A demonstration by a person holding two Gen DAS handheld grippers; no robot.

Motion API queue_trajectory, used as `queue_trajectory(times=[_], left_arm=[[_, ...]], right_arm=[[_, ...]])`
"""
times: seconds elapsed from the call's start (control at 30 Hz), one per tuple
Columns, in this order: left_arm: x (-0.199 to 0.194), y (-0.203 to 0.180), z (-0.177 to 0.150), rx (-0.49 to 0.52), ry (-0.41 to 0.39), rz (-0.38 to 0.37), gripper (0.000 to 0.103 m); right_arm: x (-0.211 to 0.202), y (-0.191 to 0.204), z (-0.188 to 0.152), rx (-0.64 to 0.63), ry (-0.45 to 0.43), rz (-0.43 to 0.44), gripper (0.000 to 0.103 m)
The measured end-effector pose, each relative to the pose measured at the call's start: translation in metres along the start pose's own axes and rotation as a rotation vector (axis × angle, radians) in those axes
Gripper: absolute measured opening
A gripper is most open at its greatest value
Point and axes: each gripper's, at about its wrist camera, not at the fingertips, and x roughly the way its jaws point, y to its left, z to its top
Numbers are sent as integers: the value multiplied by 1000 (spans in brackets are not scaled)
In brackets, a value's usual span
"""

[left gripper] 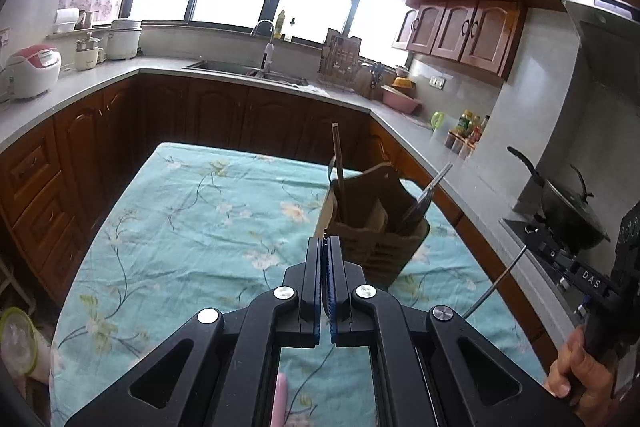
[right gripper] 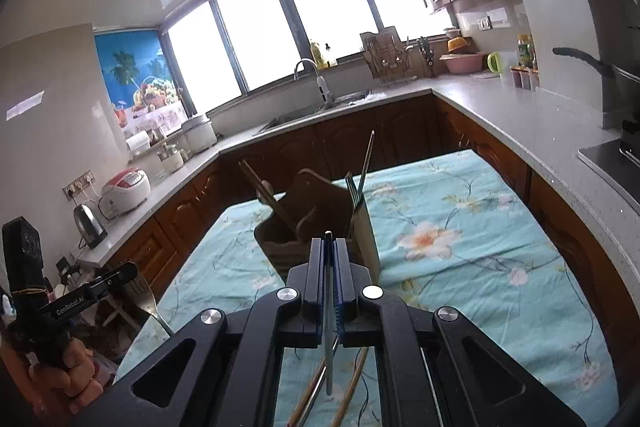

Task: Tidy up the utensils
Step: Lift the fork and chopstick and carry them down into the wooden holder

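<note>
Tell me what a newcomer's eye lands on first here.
First, the brown utensil holder on the floral turquoise tablecloth, with chopsticks and a fork sticking up from it. Next, the right gripper, its fingers shut on a thin metal utensil, and the left gripper holding a fork.

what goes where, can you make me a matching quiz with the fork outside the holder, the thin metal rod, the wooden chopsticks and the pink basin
Things:
1. fork outside the holder
2. thin metal rod
3. wooden chopsticks
4. pink basin

Places:
a. on the grey counter
b. standing in the brown holder
c. in the left gripper fingers
d. clamped in the right gripper fingers

Pairs: 1-c, 2-d, 3-b, 4-a
</note>
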Motion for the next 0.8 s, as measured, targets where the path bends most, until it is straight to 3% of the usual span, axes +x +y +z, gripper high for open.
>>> queue_trajectory(times=[0.8], left_arm=[[62,-2,63,11,-146,47,1]], right_arm=[[16,-10,76,12,-169,13,4]])
